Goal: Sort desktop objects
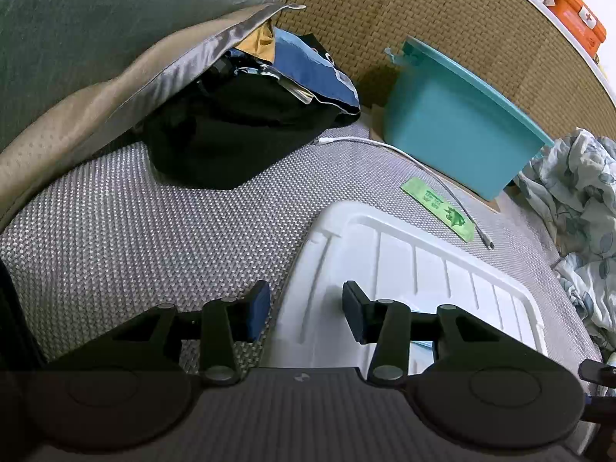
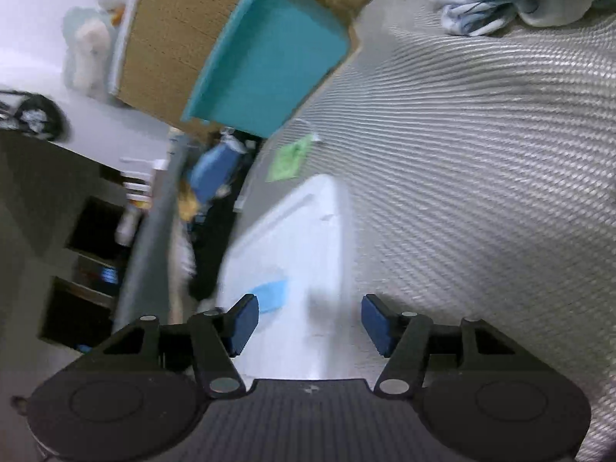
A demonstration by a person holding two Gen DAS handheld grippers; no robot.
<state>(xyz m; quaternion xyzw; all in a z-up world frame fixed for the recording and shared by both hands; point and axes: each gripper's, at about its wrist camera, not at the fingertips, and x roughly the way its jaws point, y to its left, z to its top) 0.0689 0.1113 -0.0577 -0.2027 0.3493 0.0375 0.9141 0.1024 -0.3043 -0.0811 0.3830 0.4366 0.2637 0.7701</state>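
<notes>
Beyond the white tray (image 1: 423, 254), green strip (image 1: 437, 208) is lying on grey mat, long axis running diagonally toward teal bin (image 1: 462, 123); left gripper (image 1: 306, 310) and right gripper (image 2: 310, 323) both hovering over tray, jaws apart, empty, neither clearly nearer

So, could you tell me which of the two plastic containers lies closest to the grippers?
The white tray, directly beneath both; the teal bin stands farther back against the woven board.

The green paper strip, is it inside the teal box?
No, the green paper strip lies flat on the grey mat, outside the teal box.
</notes>
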